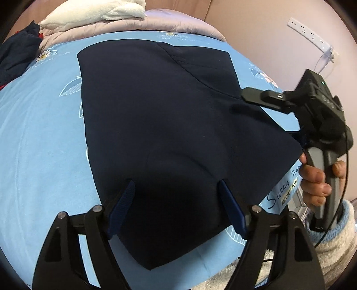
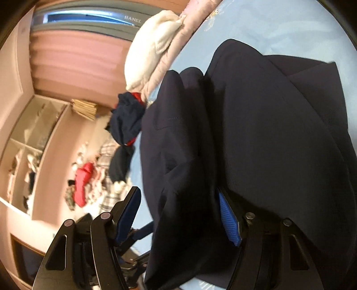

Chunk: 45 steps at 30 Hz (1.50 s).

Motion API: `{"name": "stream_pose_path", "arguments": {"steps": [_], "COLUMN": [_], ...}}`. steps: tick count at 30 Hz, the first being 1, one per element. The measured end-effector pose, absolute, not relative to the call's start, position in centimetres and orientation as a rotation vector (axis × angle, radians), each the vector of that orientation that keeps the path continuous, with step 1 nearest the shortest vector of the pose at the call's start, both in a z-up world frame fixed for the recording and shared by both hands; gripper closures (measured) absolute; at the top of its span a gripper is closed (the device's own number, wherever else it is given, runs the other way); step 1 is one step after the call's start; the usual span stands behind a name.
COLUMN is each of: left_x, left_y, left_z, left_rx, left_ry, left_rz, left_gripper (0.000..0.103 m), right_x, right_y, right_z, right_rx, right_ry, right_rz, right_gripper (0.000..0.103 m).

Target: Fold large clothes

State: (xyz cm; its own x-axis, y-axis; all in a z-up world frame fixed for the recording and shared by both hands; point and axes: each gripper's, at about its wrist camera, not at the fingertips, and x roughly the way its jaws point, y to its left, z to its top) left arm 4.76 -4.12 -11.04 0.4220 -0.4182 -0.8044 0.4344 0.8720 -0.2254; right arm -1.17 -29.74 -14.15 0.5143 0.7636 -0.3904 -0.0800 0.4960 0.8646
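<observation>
One dark garment lies folded on the blue sheet — soft, limp, fairly heavy cloth, likely to sag, so hems or corners suit best. Left gripper hovers wide; right gripper stands apart too, cloth between its jaws — not pinched.

A bed under a light blue sheet printed with white daisies and leaves is carrying everything. A large navy garment is lying flat across the middle of the sheet, folded, its near corner reaching toward the bed's near edge. At the far end a pale pink quilt is lying bunched, with a white fluffy blanket sitting on top of it. At the far left a crumpled navy and red garment is resting on the sheet.
</observation>
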Motion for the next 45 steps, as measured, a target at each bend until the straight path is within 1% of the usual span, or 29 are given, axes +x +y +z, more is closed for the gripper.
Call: {"name": "stream_pose_path", "arguments": {"steps": [1, 2, 3, 4, 5, 6, 7, 11, 14, 19, 24, 29, 34, 36, 39, 40, 41, 42, 43, 45], "left_x": [4.7, 4.6, 4.5, 4.6, 4.4, 4.2, 4.1, 3.7, 3.5, 3.8, 4.0, 4.5, 5.7, 6.2, 6.4, 6.6, 6.6, 6.6, 6.5, 6.5], "left_y": [-3.8, -3.3, -2.9, -2.4, -1.5, -0.6, 0.2, 3.4, 5.4, 5.4, 5.0, 3.0, 1.3, 0.9, 0.3, 0.4, 0.3, 0.2, 0.0, -0.6], "left_z": [-10.9, -10.7, -10.7, -10.6, -10.3, -10.0, -9.8, -8.7, -7.6, -6.8, -7.6, -7.5, -8.2, -8.9, -9.3, -9.3, -9.2, -8.8, -8.6, -8.0], "left_rx": [0.007, -0.013, -0.032, -0.046, -0.076, -0.098, -0.115, -0.157, -0.196, -0.201, -0.191, -0.151, -0.101, -0.084, -0.061, -0.058, -0.057, -0.051, -0.043, -0.019], "left_ry": [1.003, 1.003, 1.007, 1.009, 1.01, 1.008, 1.002, 0.973, 0.952, 0.94, 0.947, 0.946, 0.966, 0.986, 1.009, 1.008, 1.004, 0.994, 0.985, 0.953], "left_rz": [-0.54, -0.548, -0.555, -0.556, -0.55, -0.544, -0.536, -0.472, -0.435, -0.443, -0.477, -0.508, -0.521, -0.515, -0.498, -0.499, -0.502, -0.505, -0.505, -0.514], "left_gripper": [0.024, 0.024, 0.024, 0.024, 0.024, 0.024, 0.024, 0.024, 0.024, 0.024, 0.024, 0.024, 0.024, 0.024, 0.024, 0.024, 0.024, 0.024, 0.024, 0.025], "right_x": [-0.9, -0.7, -0.4, -0.3, -0.1, -0.3, -0.4, -1.3, -2.0, -2.7, -3.9, -3.8, -2.7, -2.4, -2.5, -2.8, -3.3, -4.0, -4.8, -6.2], "right_y": [-29.6, -29.4, -29.0, -28.8, -28.4, -28.2, -28.0, -27.3, -28.1, -31.5, -35.1, -36.6, -37.4, -37.3, -37.9, -37.9, -37.9, -37.7, -37.2, -36.6], "right_z": [-14.2, -14.3, -14.1, -13.9, -13.7, -13.4, -12.8, -10.3, -8.2, -5.3, -4.8, -8.7, -15.0, -15.7, -15.4, -14.5, -13.4, -12.0, -10.5, -8.6], "right_rx": [0.891, 0.872, 0.837, 0.805, 0.768, 0.747, 0.712, 0.563, 0.528, 0.546, 0.594, 0.684, 0.767, 0.76, 0.786, 0.749, 0.701, 0.622, 0.546, 0.447], "right_ry": [0.901, 0.911, 0.912, 0.915, 0.919, 0.912, 0.892, 0.812, 0.731, 0.634, 0.571, 0.629, 0.76, 0.77, 0.773, 0.761, 0.748, 0.724, 0.689, 0.63], "right_rz": [0.588, 0.585, 0.58, 0.566, 0.559, 0.561, 0.562, 0.535, 0.522, 0.503, 0.443, 0.373, 0.324, 0.324, 0.33, 0.297, 0.256, 0.193, 0.146, 0.125], "right_gripper": [0.034, 0.037, 0.045, 0.059, 0.066, 0.071, 0.078, 0.085, 0.089, 0.089, 0.089, 0.089, 0.089, 0.088, 0.083, 0.078, 0.069, 0.065, 0.062, 0.062]}}
